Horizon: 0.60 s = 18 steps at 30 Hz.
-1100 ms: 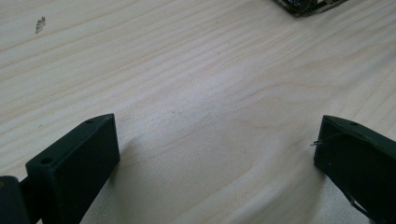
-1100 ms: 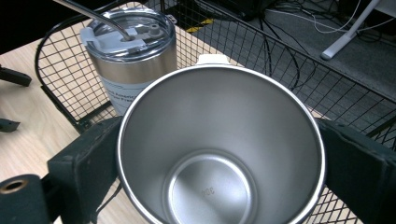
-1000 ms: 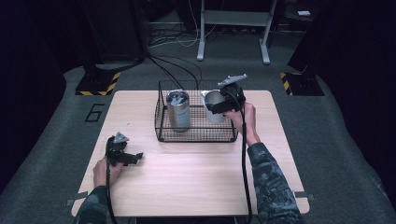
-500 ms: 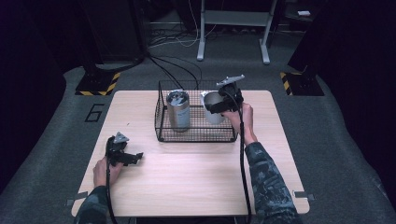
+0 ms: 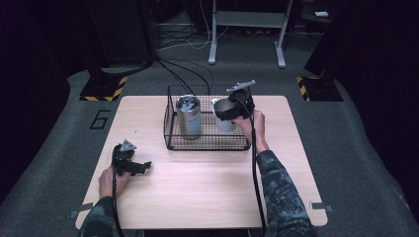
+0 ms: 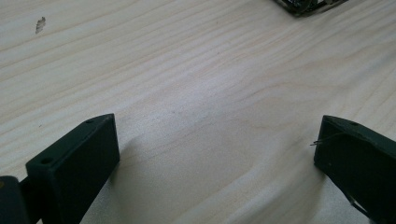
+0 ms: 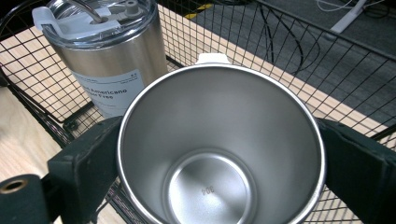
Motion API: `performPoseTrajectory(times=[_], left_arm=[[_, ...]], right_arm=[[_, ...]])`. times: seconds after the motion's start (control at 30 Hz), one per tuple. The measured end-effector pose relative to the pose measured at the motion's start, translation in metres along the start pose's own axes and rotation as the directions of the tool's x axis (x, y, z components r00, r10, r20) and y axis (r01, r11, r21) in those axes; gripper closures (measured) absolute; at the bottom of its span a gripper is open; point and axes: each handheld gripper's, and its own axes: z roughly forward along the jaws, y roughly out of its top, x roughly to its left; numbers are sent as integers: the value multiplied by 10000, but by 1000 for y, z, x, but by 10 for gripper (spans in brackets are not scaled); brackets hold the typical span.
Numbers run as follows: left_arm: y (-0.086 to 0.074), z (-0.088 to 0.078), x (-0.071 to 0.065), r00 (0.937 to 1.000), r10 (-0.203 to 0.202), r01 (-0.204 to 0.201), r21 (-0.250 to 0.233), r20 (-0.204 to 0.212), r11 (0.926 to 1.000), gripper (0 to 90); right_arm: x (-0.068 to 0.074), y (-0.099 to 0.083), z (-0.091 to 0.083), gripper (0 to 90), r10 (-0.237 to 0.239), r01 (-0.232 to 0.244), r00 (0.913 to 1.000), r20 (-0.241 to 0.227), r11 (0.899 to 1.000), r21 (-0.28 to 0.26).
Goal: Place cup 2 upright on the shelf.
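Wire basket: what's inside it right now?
Two steel tumblers stand in the wire basket: a lidded tumbler at left and an open tumbler, empty inside, with the right claw around its rim. The basket floor under them is covered.

lidded tumbler label: "Americano", "Free" | open cup base: "304" | floor: "6"

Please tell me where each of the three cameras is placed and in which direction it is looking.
High view: above the person's side, looking forward and down at the table; both forearms and grippers show.
Left gripper view: on the left gripper, facing bare tabletop between open jaws.
Right gripper view: on the right gripper, looking into the lidless cup between its jaws.
Shared: the high and right gripper views show the wire basket and lidded tumbler.
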Motion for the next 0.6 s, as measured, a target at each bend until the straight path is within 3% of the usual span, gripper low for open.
performPoseTrajectory(times=[0.2, 0.6], left_arm=[[0, 0, 0, 10000, 2, -2, 2, 2, 10000, 0], [0, 0, 0, 10000, 8, -8, 5, 8, 10000, 0]], right_arm=[[1, -2, 9, 57, 277, -277, 9996, -20, 9995, 125], [1, -8, 19, 57, 347, -345, 9994, -41, 9979, 551]])
